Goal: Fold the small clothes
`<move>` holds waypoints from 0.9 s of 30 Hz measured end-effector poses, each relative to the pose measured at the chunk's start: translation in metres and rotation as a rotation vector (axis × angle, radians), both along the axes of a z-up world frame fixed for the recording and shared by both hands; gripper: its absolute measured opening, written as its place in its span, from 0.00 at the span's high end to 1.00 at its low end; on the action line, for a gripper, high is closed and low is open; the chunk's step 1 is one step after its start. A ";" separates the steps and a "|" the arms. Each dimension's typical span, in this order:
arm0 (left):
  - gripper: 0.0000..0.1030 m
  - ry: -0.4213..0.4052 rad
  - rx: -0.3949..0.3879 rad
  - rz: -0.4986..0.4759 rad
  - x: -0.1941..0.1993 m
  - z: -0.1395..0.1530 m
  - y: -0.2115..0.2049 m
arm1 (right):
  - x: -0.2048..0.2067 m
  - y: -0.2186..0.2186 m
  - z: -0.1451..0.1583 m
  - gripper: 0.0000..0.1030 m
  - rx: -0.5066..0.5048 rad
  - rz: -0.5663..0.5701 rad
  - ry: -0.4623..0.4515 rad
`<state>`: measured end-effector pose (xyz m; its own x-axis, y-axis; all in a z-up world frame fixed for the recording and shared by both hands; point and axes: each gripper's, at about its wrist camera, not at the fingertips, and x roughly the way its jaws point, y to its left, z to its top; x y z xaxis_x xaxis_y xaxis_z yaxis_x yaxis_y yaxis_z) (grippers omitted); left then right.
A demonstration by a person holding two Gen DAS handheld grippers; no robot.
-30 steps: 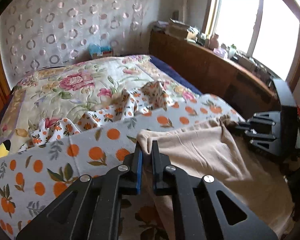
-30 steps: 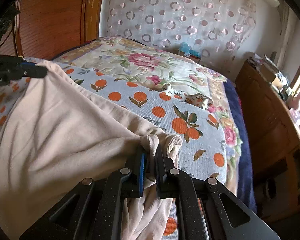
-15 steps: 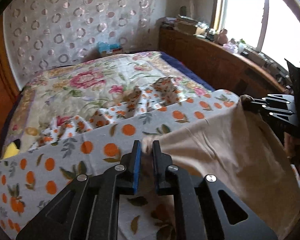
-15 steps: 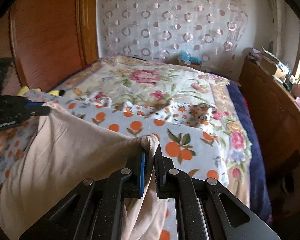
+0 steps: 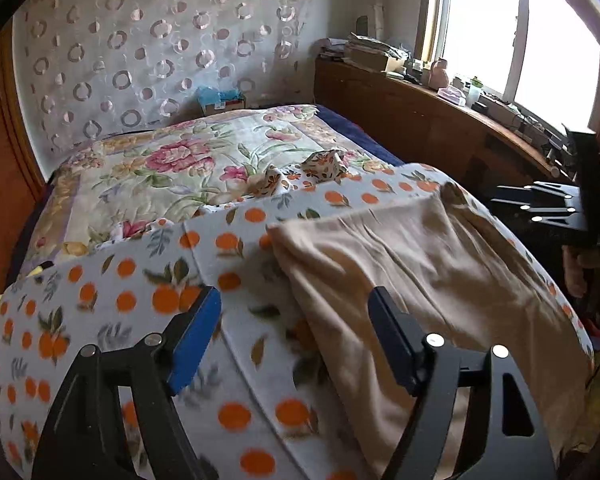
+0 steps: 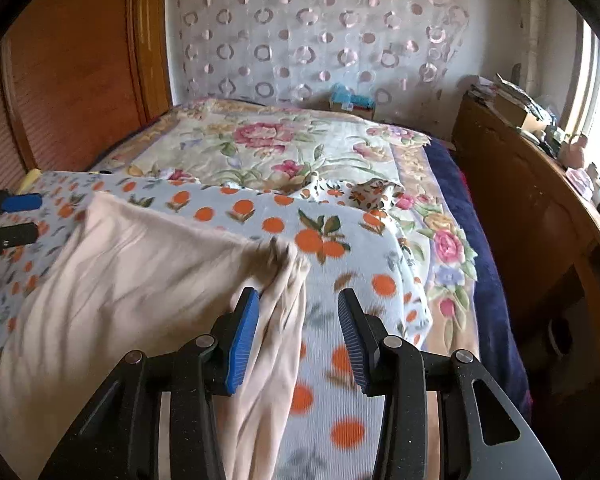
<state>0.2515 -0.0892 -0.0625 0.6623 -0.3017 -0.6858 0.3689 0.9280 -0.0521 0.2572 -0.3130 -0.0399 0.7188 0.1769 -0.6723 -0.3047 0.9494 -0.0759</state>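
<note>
A beige garment [image 5: 412, 264] lies spread on the orange-print blanket [image 5: 148, 280] at the near end of the bed; it also shows in the right wrist view [image 6: 112, 288]. My left gripper [image 5: 294, 336] is open, its jaws wide apart just short of the garment's left corner, holding nothing. My right gripper [image 6: 298, 328] is open over the garment's right corner, which is bunched and loose between the jaws. The right gripper shows at the right edge of the left wrist view [image 5: 548, 210], and the left gripper at the left edge of the right wrist view [image 6: 12, 216].
A floral quilt [image 5: 188, 168] covers the far half of the bed. A crumpled orange-print cloth [image 5: 324, 164] lies at the blanket's far edge. A wooden ledge [image 5: 440, 120] with clutter runs under the window on the right. A wooden headboard [image 6: 72, 80] stands on the left.
Both grippers opened and let go of the beige garment's corners. The garment dropped from being held up and stretched to lying flat on the blanket.
</note>
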 end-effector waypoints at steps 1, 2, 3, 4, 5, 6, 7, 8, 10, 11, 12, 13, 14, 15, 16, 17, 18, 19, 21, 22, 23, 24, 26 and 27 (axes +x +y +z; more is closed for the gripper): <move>0.26 -0.001 0.001 -0.002 -0.009 0.000 0.000 | -0.008 -0.002 0.002 0.59 0.007 0.002 -0.002; 0.26 -0.002 0.000 -0.002 -0.014 0.001 0.000 | -0.019 -0.004 0.003 0.59 0.013 0.004 -0.005; 0.26 -0.001 -0.002 0.000 -0.023 0.001 0.000 | -0.030 -0.006 0.004 0.59 0.021 0.006 -0.011; 0.26 0.000 -0.001 0.001 -0.029 0.000 0.000 | -0.043 -0.010 0.005 0.59 0.028 0.005 -0.017; 0.26 0.002 -0.003 -0.002 -0.038 -0.001 -0.001 | -0.051 -0.013 0.005 0.59 0.032 0.004 -0.020; 0.26 0.005 -0.004 -0.006 -0.045 -0.003 -0.002 | -0.061 -0.015 0.006 0.59 0.039 0.003 -0.024; 0.26 0.008 -0.003 -0.013 -0.053 -0.005 -0.004 | -0.071 -0.018 0.007 0.59 0.046 0.005 -0.026; 0.26 0.010 -0.001 -0.017 -0.057 -0.006 -0.005 | -0.080 -0.020 0.007 0.59 0.049 0.005 -0.028; 0.26 0.011 0.003 -0.029 -0.075 -0.010 -0.010 | -0.096 -0.023 0.007 0.59 0.049 0.005 -0.028; 0.26 0.012 0.003 -0.036 -0.083 -0.011 -0.013 | -0.104 -0.025 0.008 0.59 0.052 0.007 -0.031; 0.25 0.015 0.003 -0.041 -0.089 -0.013 -0.014 | -0.114 -0.025 0.007 0.59 0.058 0.010 -0.031; 0.25 0.015 0.003 -0.049 -0.098 -0.014 -0.016 | -0.121 -0.026 0.008 0.59 0.062 0.012 -0.030; 0.26 0.014 0.003 -0.052 -0.102 -0.014 -0.017 | -0.131 -0.026 0.008 0.59 0.063 0.016 -0.028; 0.26 0.015 0.004 -0.056 -0.111 -0.016 -0.018 | -0.139 -0.025 0.006 0.59 0.060 0.019 -0.027; 0.26 0.014 0.008 -0.061 -0.119 -0.017 -0.019 | -0.148 -0.025 0.006 0.59 0.056 0.020 -0.028; 0.26 0.013 0.010 -0.061 -0.123 -0.017 -0.019 | -0.156 -0.025 0.005 0.59 0.054 0.023 -0.027; 0.26 0.012 0.012 -0.058 -0.131 -0.019 -0.019 | -0.164 -0.026 0.004 0.59 0.057 0.028 -0.025; 0.26 0.013 0.012 -0.056 -0.135 -0.020 -0.018 | -0.173 -0.027 0.003 0.59 0.060 0.032 -0.022; 0.26 0.019 0.011 -0.055 -0.148 -0.023 -0.017 | -0.186 -0.028 -0.001 0.59 0.062 0.039 -0.012; 0.26 0.022 0.014 -0.052 -0.153 -0.024 -0.016 | -0.194 -0.030 -0.002 0.59 0.065 0.042 -0.002; 0.26 0.027 0.013 -0.051 -0.159 -0.027 -0.017 | -0.199 -0.031 -0.005 0.59 0.071 0.043 0.010; 0.26 0.033 0.009 -0.052 -0.162 -0.028 -0.016 | -0.204 -0.031 -0.007 0.59 0.081 0.045 0.021; 0.26 0.045 0.008 -0.057 -0.168 -0.033 -0.014 | -0.213 -0.034 -0.013 0.61 0.114 0.048 0.050; 0.26 0.047 0.007 -0.055 -0.170 -0.034 -0.013 | -0.216 -0.034 -0.015 0.65 0.129 0.054 0.063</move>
<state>0.0819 -0.1020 -0.0965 0.6120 -0.3318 -0.7179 0.4168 0.9068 -0.0638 0.0408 -0.3474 -0.0545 0.6630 0.3021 -0.6850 -0.3561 0.9321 0.0665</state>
